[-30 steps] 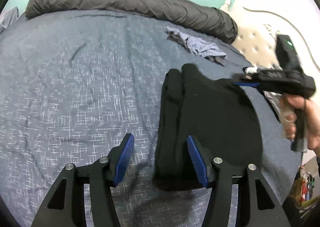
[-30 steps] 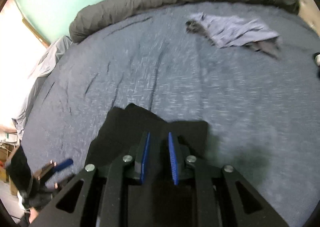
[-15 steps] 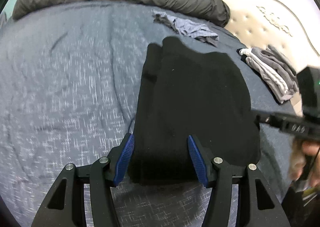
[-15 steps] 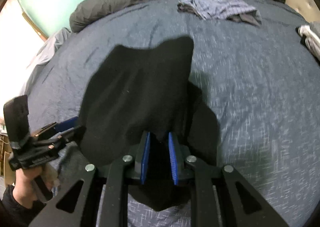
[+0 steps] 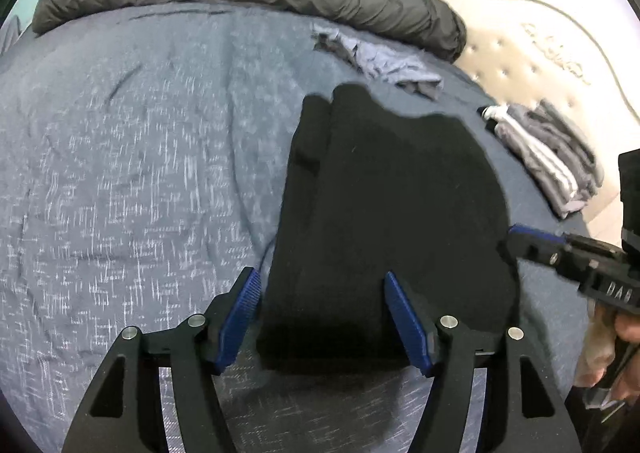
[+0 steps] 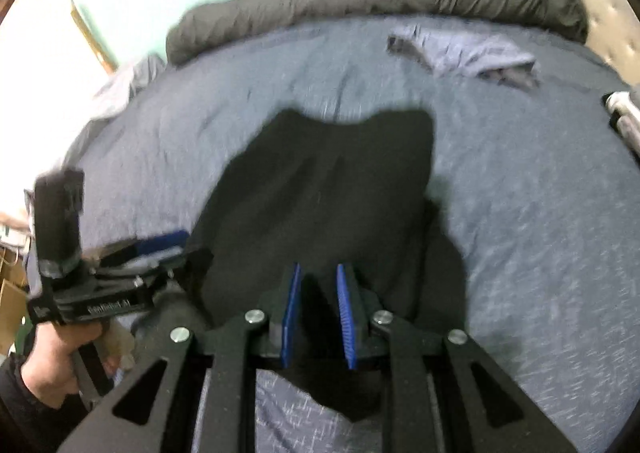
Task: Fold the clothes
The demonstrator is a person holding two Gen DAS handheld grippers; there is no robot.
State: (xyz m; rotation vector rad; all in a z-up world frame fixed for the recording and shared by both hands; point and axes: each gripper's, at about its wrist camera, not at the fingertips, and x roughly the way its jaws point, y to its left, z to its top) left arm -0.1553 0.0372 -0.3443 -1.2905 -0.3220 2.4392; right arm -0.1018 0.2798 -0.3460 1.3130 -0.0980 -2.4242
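The black garment [image 5: 392,193] is soft and floppy, lying mid-bed [image 5: 120,173] with an edge lifted at 3 o'clock. The right gripper [image 6: 318,317] is pinching it; the left gripper [image 5: 322,317] is spread wide. I'd grab the near corner at 6 o'clock.

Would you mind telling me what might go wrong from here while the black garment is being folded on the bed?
1. Only the right hand-held gripper pinches the black garment; the left hand-held gripper is open around its edge, so a one-sided pull could skew the fold.
2. The folded grey stack lies close by on the bed; a sweep that way might topple it.
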